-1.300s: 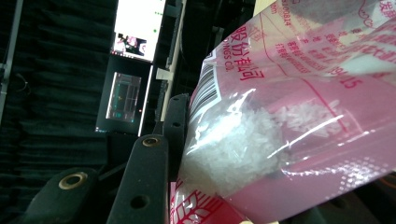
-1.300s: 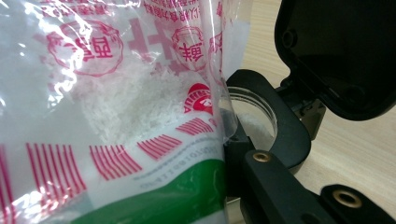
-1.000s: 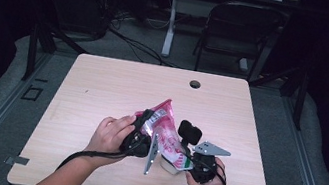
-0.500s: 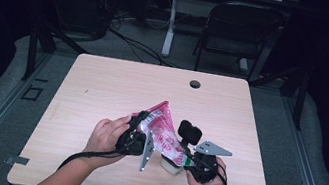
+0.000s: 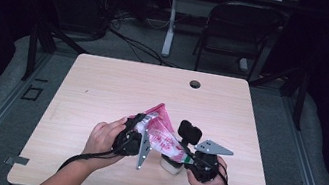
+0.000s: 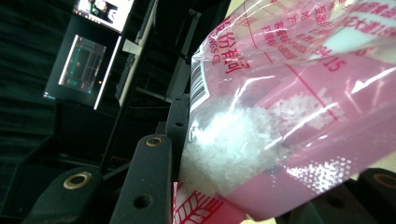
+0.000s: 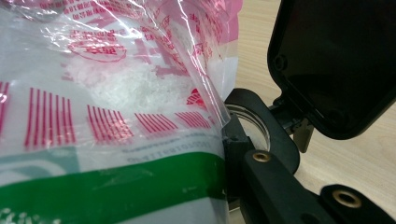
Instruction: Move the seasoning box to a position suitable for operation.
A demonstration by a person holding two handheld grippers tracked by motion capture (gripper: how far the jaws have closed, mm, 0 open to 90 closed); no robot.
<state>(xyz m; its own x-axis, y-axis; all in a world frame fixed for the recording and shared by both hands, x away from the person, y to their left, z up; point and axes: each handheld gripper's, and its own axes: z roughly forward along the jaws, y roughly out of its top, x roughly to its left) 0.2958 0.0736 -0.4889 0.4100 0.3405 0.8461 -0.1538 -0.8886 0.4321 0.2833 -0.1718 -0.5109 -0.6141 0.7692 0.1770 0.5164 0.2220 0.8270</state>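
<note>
High view puts the pink bag of white crystals (image 5: 161, 136) low and centre on the bench (image 5: 102, 87), tipped toward a flip-lid jar (image 5: 172, 163). I'd pour slowly, corner kept over the mouth. Left gripper (image 5: 137, 136) and right gripper (image 5: 190, 158) each clamp the bag.

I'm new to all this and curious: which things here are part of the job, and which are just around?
In use:
pink plastic bag of white granules
small white container with its black flip lid open
left gripper
right gripper

Just around:
folding chair
floor cables
</note>
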